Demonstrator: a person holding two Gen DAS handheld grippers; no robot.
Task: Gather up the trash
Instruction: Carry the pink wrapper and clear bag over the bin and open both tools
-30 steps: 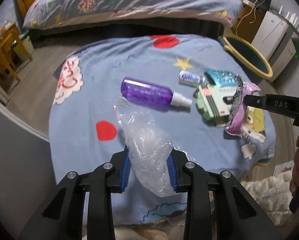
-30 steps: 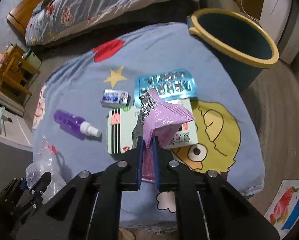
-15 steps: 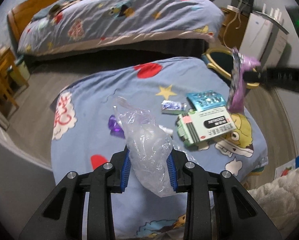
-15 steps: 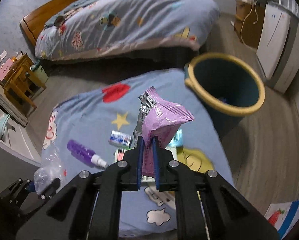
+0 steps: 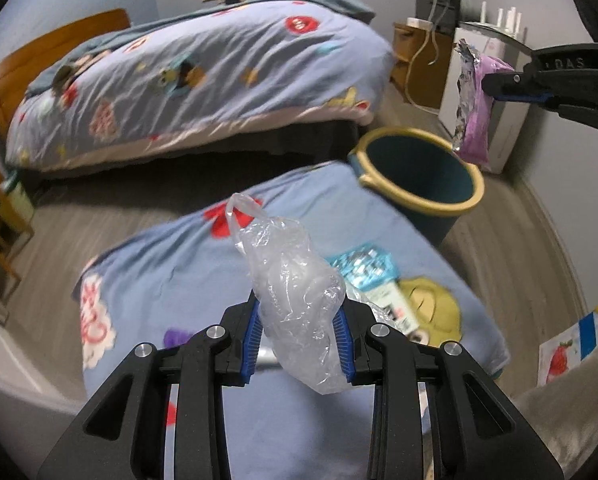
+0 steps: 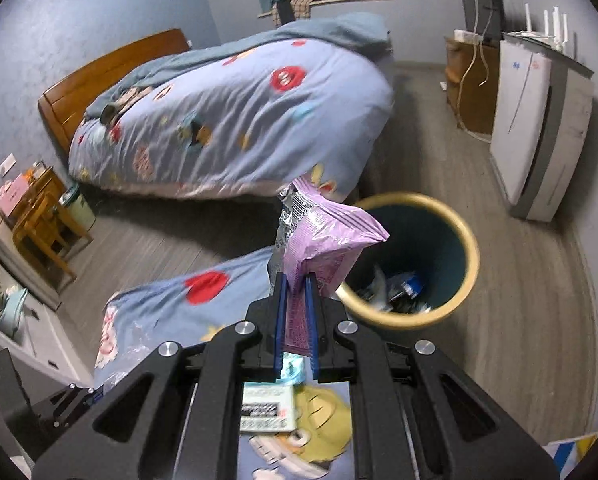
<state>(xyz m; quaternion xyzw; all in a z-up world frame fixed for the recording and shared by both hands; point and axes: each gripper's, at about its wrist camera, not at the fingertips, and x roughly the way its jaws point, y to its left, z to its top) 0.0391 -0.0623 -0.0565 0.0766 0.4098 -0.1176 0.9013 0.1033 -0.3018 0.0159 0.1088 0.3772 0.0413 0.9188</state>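
left gripper [image 5: 299, 330]: tilted downward, clamped on crumpled clear plastic bag [image 5: 295, 292] | right gripper [image 6: 296, 320]: tilted downward, pinching purple foil-lined snack wrapper [image 6: 319, 236]

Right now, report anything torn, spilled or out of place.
The purple snack wrapper in the right gripper is torn open at its foil top. Nothing spilled. A blister pack and a box lie on the blue cover.

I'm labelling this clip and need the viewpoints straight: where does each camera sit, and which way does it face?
Left wrist: on the left gripper, looking down over the clear plastic bag it holds toward the bin; the right gripper shows at upper right.
Right wrist: on the right gripper, looking down past its purple wrapper into the bin; the left gripper shows at lower left.
Shared: bin, bed, patterned cloth, purple wrapper.
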